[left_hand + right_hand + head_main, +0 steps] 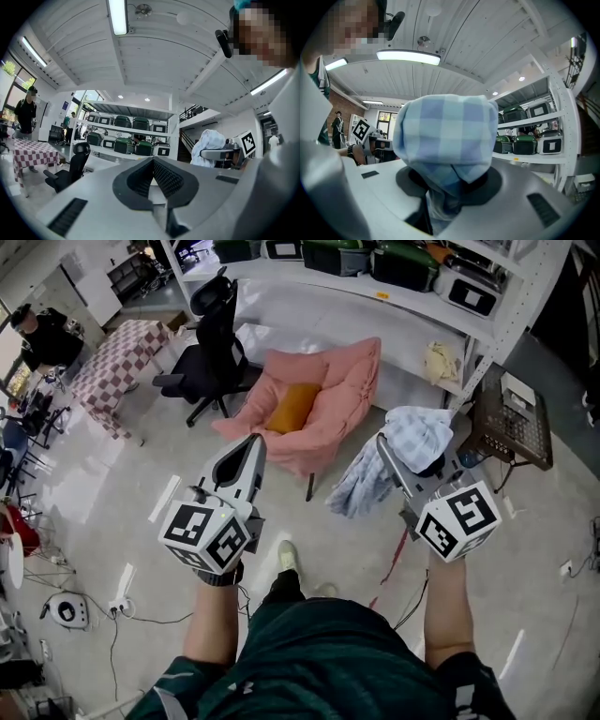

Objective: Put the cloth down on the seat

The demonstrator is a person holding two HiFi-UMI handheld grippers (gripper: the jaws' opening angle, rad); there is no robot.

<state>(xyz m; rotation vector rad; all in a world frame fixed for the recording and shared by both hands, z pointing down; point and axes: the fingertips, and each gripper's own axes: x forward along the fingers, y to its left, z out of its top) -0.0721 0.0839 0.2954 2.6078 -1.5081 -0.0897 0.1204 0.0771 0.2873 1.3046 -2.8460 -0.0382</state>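
Note:
A light blue checked cloth [412,435] is bunched over the tips of my right gripper [390,452], which is shut on it; one end hangs down beside the jaws. In the right gripper view the cloth [445,133] fills the middle and hides the fingertips. The pink armchair [342,395] with an orange cushion [292,407] on its seat stands on the floor ahead, between and beyond both grippers. My left gripper [257,441] points at the chair with its jaws together and nothing in them; in the left gripper view its pads [161,176] meet at the tip.
A black office chair [212,345] stands left of the armchair. A white shelving rack [394,296] with green cases runs behind it. A checked table [114,360] is at far left, a dark wire basket [512,424] at right. Cables [122,610] lie on the floor.

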